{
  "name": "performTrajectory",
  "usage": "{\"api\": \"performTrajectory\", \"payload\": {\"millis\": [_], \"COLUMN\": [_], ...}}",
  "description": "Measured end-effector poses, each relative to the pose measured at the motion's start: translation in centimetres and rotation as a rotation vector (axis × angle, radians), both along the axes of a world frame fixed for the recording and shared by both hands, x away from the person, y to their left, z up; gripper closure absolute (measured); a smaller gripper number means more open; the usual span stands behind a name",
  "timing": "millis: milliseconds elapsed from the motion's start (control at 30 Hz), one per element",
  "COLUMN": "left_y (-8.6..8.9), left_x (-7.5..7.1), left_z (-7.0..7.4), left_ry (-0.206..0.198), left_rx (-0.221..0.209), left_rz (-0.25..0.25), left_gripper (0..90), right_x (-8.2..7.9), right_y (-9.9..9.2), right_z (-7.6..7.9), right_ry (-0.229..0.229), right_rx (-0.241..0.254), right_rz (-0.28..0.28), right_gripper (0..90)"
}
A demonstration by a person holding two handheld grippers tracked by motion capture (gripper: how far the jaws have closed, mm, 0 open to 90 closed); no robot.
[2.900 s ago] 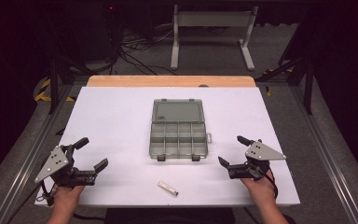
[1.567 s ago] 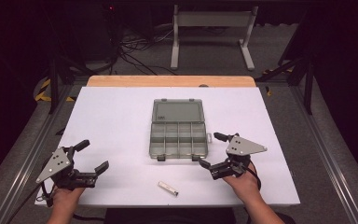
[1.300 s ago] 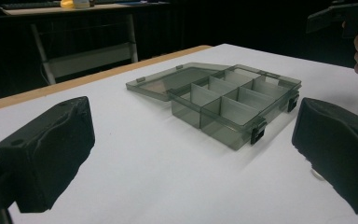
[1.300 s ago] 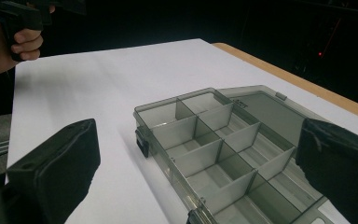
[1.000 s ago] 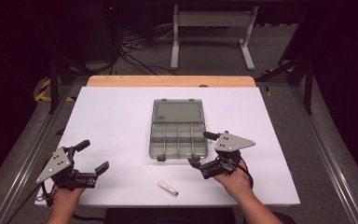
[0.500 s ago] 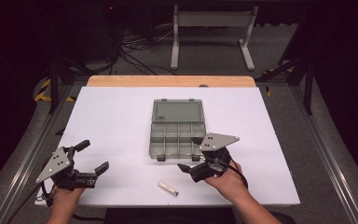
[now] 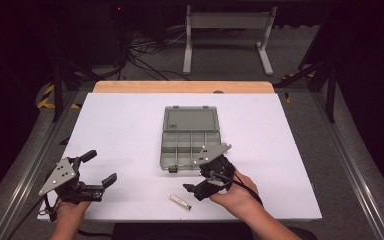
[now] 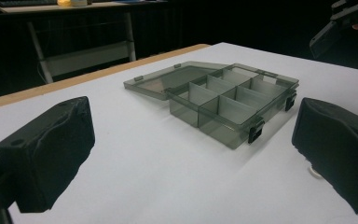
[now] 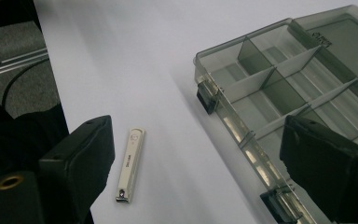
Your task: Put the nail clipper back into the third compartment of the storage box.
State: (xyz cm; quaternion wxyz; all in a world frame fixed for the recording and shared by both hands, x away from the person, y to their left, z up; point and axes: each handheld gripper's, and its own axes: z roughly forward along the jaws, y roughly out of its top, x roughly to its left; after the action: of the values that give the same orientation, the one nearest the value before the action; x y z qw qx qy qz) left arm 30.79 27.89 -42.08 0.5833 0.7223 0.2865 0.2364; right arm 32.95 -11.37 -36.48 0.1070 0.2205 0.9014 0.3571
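From above our side of the table (image 7: 130,130) we look forward and down, well back. The left gripper view sits low at the surface, facing across to the open compartment box (image 8: 228,100). The right gripper view hangs close, angled down on that box (image 9: 289,84) and a nail clipper (image 9: 130,164). We see the box (image 7: 189,137) in all three.

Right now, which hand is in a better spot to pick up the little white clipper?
Right. The right tool hangs beside the nail clipper, jaws open and lately narrowing, nothing between them. The left tool sits open by the table's left edge, farther from it.
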Motion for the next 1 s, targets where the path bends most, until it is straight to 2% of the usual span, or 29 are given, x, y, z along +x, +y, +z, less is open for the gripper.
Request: {"api": "performTrajectory", "payload": {"millis": [100,400,700,833,1000], "left_y": [0.0,-0.1,-0.1,-0.1,-0.1], "left_x": [0.0,0.1,0.1,0.1,0.1], "left_z": [0.0,-0.1,0.0,0.0,0.0], "left_ry": [0.0,0.007,0.018,0.018,0.019], "left_rx": [0.0,-0.005,0.007,0.011,0.008], "left_rz": [0.0,0.001,-0.008,-0.008,-0.009], "left_gripper": [0.1,0.1,0.3,0.3,0.4], "right_x": [0.1,0.3,0.3,0.3,0.4], "right_y": [0.3,0.8,1.1,1.5,2.2], "right_z": [-0.1,-0.3,-0.5,-0.8,-1.4], "right_ry": [0.038,0.111,0.15,0.182,0.226], "right_rx": [-0.031,-0.114,-0.193,-0.228,-0.276], "right_rz": [-0.002,-0.003,-0.002,0.001,0.036], "right_gripper": [11.1,12.4,12.6,12.8,12.9]}}
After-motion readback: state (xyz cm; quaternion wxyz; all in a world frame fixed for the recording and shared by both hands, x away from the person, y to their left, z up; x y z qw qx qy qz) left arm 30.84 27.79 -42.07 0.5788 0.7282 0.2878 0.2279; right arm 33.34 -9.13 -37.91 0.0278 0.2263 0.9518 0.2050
